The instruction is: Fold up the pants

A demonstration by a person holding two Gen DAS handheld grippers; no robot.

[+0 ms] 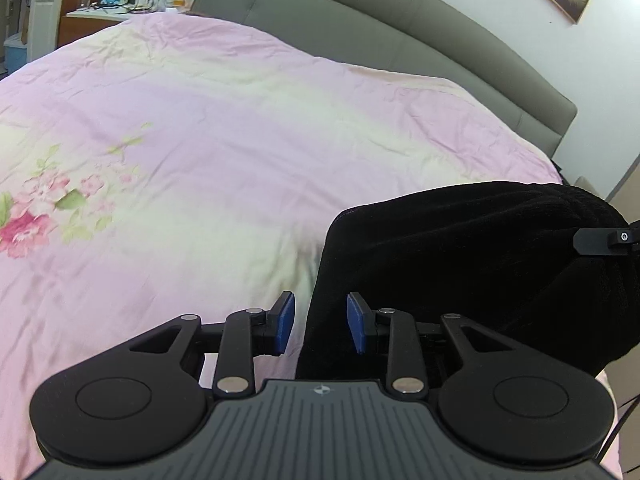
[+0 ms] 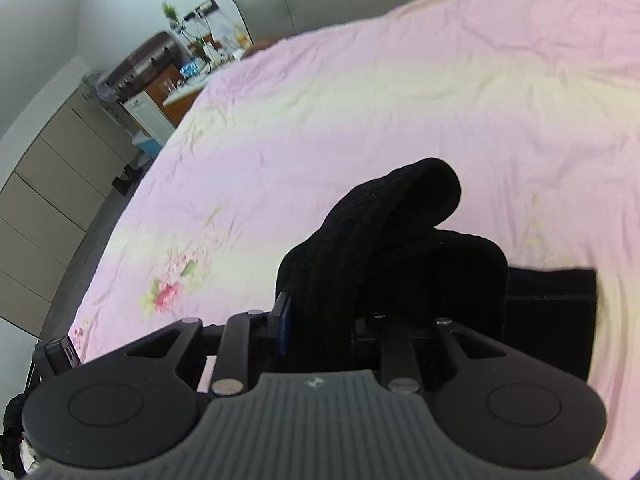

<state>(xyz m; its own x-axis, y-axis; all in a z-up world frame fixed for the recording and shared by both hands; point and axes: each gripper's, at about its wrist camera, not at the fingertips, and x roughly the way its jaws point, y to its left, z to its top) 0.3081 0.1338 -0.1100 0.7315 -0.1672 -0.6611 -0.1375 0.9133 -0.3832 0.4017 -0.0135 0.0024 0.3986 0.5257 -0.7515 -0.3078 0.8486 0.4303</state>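
pants [image 2: 384, 248], black, bunched, lower centre | right gripper [image 2: 320, 320] pinching their fabric | left gripper [image 1: 320, 322] spread, straddling their edge | bedspread [image 1: 200, 140], pink floral, beneath

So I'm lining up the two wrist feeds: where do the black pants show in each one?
Left wrist view: the black pants fill the lower right, just past the open left tongs.
Right wrist view: they bunch up at centre bottom, clamped in the right tongs.
Shared landmark: the pink flower print on the bedspread, to the pants' left in both.
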